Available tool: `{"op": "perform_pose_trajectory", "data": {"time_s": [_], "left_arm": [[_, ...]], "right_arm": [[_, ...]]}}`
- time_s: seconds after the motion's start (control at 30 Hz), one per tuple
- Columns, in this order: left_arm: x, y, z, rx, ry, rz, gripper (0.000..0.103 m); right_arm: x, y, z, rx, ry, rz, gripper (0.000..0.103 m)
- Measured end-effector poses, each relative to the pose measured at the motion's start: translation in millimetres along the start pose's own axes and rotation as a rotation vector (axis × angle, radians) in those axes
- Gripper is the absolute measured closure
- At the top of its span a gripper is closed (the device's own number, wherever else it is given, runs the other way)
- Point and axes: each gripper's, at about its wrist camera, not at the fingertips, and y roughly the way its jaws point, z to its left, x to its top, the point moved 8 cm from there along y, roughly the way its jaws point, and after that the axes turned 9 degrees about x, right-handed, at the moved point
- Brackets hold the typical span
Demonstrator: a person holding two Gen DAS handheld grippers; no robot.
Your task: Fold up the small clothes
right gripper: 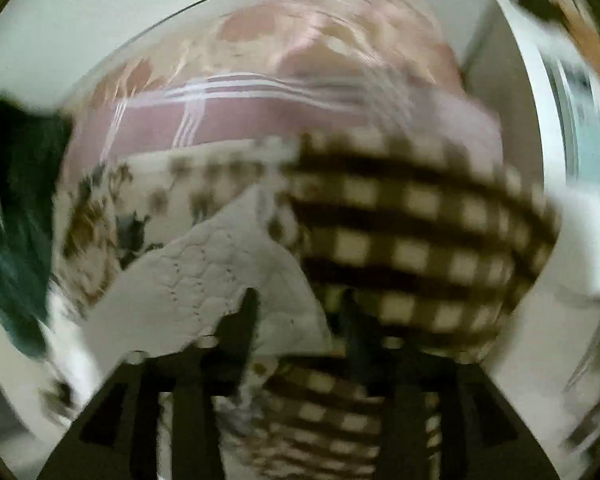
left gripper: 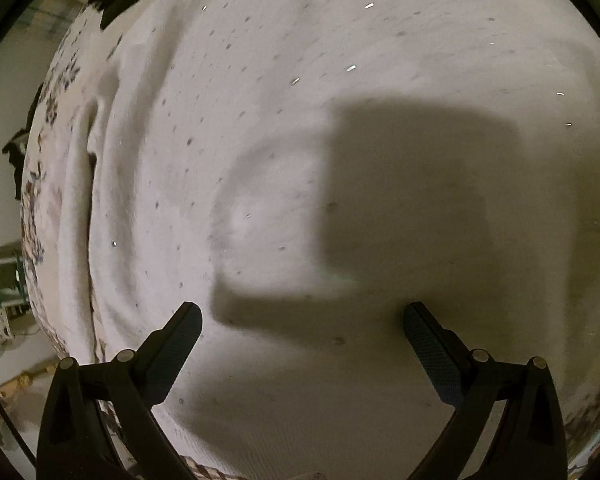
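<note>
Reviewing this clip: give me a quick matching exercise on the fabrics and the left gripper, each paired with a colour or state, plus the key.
Things:
1. white garment
2. checked cloth
3. striped fabric
4. left gripper

Descriptions:
A. pink with white lines
B. open, nothing between its fingers
C. brown and cream squares
D. pale with small dark specks

Pairs: 1-D, 2-C, 3-A, 4-B

white garment | small dark flecks, rumpled, spread flat under my tongs | checked cloth heaped beside it
</note>
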Motion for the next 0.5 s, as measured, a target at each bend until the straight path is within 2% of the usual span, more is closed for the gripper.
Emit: {"op": "perform_pose_trajectory", "data": {"time_s": [0.1,0.13,0.17,0.2,0.27,0.3,0.33,0.37,0.43,0.5], "left_arm": [[2.5,9.1,4.7,-0.028,-0.023,-0.005,0.000],[3.6,12.0,5.3,-0.045,-0.033,-0.001,0.000],[4.3,13.7,5.7,-0.057,-0.043,0.003,0.000],[4.8,14.8,7.0,-0.064,-0.049,0.006,0.000],[7.5,14.2,9.3,-0.081,-0.067,0.006,0.000],[8.1,13.7,11.3,-0.085,-0.070,0.004,0.000],[9.0,13.0,12.7,-0.090,-0.074,0.001,0.000],[9.4,12.8,14.6,-0.095,-0.076,0.001,0.000],[7.3,11.8,20.3,-0.110,-0.080,0.002,0.000],[7.4,10.0,31.3,-0.115,-0.096,-0.002,0.000]], "right_arm": [[-13.4,22.2,-8.2,0.184,0.224,0.012,0.038],[-14.5,34.1,-8.1,0.218,0.275,0.019,0.038],[-13.2,38.8,-10.1,0.236,0.311,-0.008,0.034],[-10.4,40.9,-9.9,0.250,0.330,-0.050,0.025],[-8.5,43.0,0.7,0.257,0.355,-0.133,0.025],[-9.4,39.3,4.6,0.270,0.352,-0.156,0.040],[-9.6,40.0,14.9,0.287,0.332,-0.173,0.061],[-11.1,43.4,29.8,0.303,0.291,-0.163,0.094],[-13.0,39.4,49.6,0.303,0.229,-0.171,0.095],[-17.0,34.5,85.4,0.275,0.101,-0.172,0.095]]}}
